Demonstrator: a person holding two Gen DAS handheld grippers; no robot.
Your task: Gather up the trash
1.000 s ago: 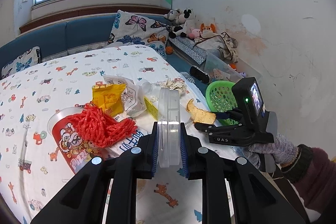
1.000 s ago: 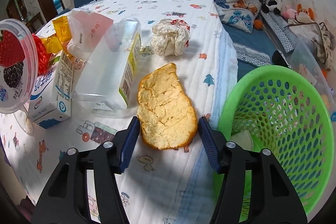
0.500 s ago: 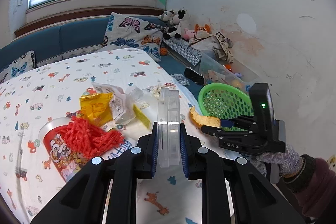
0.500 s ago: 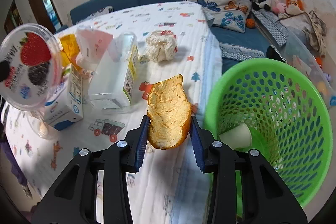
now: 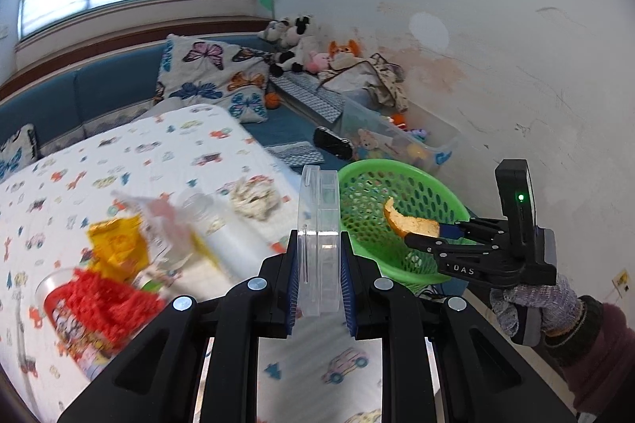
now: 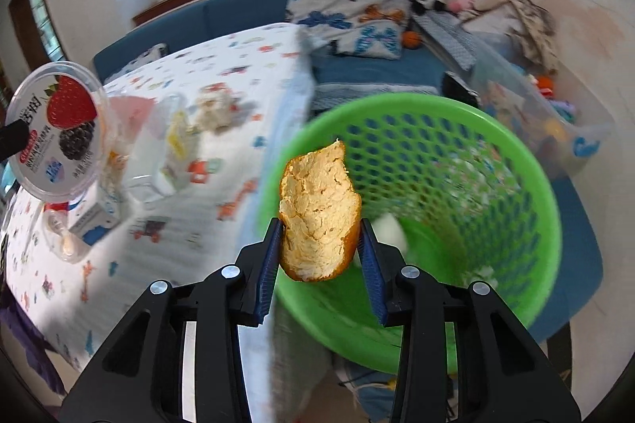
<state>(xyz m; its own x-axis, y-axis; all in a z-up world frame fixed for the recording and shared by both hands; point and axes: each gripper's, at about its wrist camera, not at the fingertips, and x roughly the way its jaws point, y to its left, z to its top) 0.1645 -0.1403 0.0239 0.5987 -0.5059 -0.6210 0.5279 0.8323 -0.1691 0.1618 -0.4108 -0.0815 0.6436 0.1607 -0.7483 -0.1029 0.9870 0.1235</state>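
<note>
Right claw (image 6: 320, 248): clamped on a piece of bread (image 6: 318, 214), blue pads pressing both crusty sides; the bread stands up from the pads with its torn cut face toward the camera.
Bread's place: in the air over the near rim of the green basket (image 6: 532, 185), clear of the desk (image 6: 242, 66).
Left claw (image 5: 318, 282): narrow, closed on a clear plastic lid (image 5: 319, 224) held on edge, the lid's rim rising straight up between the blue pads.
Lid seen from the right wrist: a round clear disc at the far left, with a strawberry and blackberry label facing the camera.
Green basket: a perforated plastic tub just beyond the desk's right edge, beside the blue bench; a small white cup (image 6: 391, 228) lies on its floor, along with pale scraps too blurred to name.
Person's hand (image 5: 535, 308): in a grey knitted glove with a dark cuff and a maroon sleeve, gripping the right claw's handle at the lower right of the left wrist view.
Desk: covered in a white cloth printed with small cartoon animals and cars.
Trash on the desk: a crumpled paper ball (image 5: 254, 199), a yellow wrapper (image 5: 117, 244), a clear plastic bottle (image 5: 222, 240) lying on its side, a red net (image 5: 103, 308) draped over a printed cup, and a blue-and-white carton (image 6: 95, 220) near the lid.
Background: butterfly cushions (image 5: 214, 77) on the bench, soft toys in the corner by the wall.
</note>
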